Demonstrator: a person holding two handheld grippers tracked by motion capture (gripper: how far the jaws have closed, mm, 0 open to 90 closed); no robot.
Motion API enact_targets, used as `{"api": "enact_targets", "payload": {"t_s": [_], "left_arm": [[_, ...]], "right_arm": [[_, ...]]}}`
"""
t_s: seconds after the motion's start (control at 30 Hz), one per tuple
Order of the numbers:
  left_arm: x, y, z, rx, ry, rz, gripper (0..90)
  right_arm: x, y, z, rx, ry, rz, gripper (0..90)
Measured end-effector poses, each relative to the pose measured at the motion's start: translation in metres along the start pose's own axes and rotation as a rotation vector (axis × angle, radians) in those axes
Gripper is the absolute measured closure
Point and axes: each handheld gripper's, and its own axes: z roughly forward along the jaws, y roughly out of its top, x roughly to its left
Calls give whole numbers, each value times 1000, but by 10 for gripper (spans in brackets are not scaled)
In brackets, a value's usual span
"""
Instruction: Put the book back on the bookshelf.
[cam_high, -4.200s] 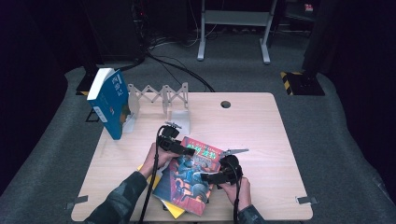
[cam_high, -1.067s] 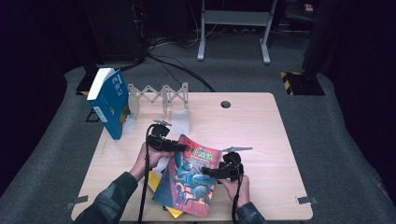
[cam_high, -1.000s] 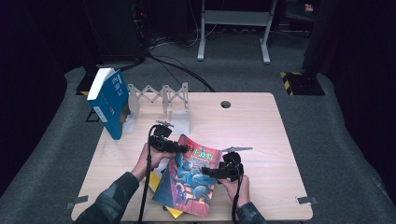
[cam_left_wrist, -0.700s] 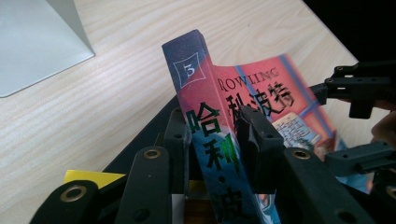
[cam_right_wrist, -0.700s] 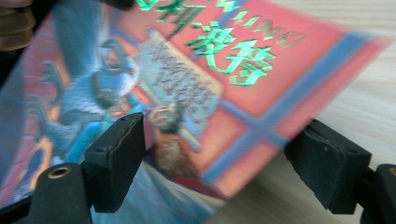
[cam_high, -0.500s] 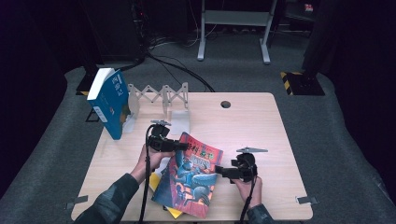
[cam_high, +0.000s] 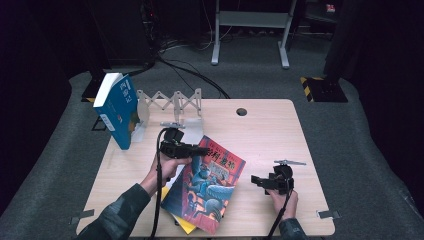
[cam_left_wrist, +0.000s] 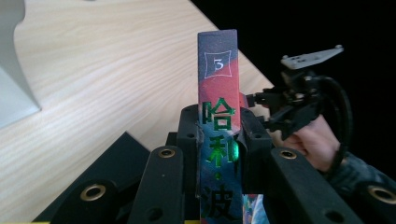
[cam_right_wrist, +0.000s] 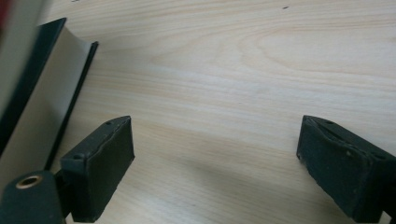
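Left claw (cam_high: 192, 149) clamped on the spine of the colourful illustrated paperback book (cam_high: 210, 187), near its top end; in the left gripper view the pads press either side of the spine (cam_left_wrist: 218, 135), with green lettering between them. Book sits tilted at the front middle of the pale wooden tabletop (cam_high: 270, 130), upper edge raised, lower end resting over a yellow flat item (cam_high: 182, 225), probably another book, though little of it shows.

Right claw (cam_high: 257, 181) let go and wide apart, off to the right of the book; bare wood lies between its jaws in the right gripper view. They have just been opening, nothing between them.

Behind: a white accordion-style folding rack (cam_high: 170, 102), and a blue hardcover book (cam_high: 117, 110) standing upright at its left end.

Handling judgement: paperback is moderately heavy and flexible; the cover looks glossy, so likely slippery. Held by one spine end alone, the pages may fan and the block sag. Best hold is the spine, closer to mid-length, or a second grip on the fore edge.
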Motion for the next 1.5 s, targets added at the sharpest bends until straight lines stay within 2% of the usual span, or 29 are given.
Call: {"api": "enact_targets", "payload": {"t_s": [0.03,0.13,0.17,0.23,0.37,0.4,0.5,0.57,0.77,0.87,1.0,1.1,1.17,1.33,1.5], "left_arm": [[-2,3,-4,-12,-14,6,748],[-8,11,-14,-50,-18,9,748],[-9,13,-18,-59,-19,15,749],[-11,18,-24,-84,-14,21,749],[-14,28,-39,-113,-11,40,749],[-15,30,-43,-126,-6,39,748],[-15,37,-53,-153,16,54,748],[-15,42,-62,-172,34,55,748],[-12,53,-82,-209,106,87,748],[-9,56,-91,-219,153,106,748],[-5,58,-100,-240,194,111,748],[-3,60,-105,-255,235,123,748],[-2,61,-108,-267,258,126,748],[2,63,-117,-285,323,154,748],[8,63,-125,-304,375,154,748]], "right_arm": [[-1,0,0,-1,-5,-2,93],[-4,1,-1,-9,-52,-17,56],[-4,1,-1,-15,-62,-6,50],[-7,2,0,-25,-77,-17,40],[-8,2,2,-36,-131,-65,38],[-8,2,3,-34,-145,-65,37],[-8,1,5,-44,-177,-111,35],[-8,1,7,-45,-204,-137,27],[-11,0,13,-89,-242,-167,27],[-8,-1,15,-84,-268,-186,27],[-7,-1,16,-82,-276,-206,27],[-4,-2,19,-72,-312,-217,24],[-5,-2,18,-70,-305,-232,27],[-3,-3,18,-77,-310,-217,29],[-3,-3,18,-77,-308,-223,33]]}}
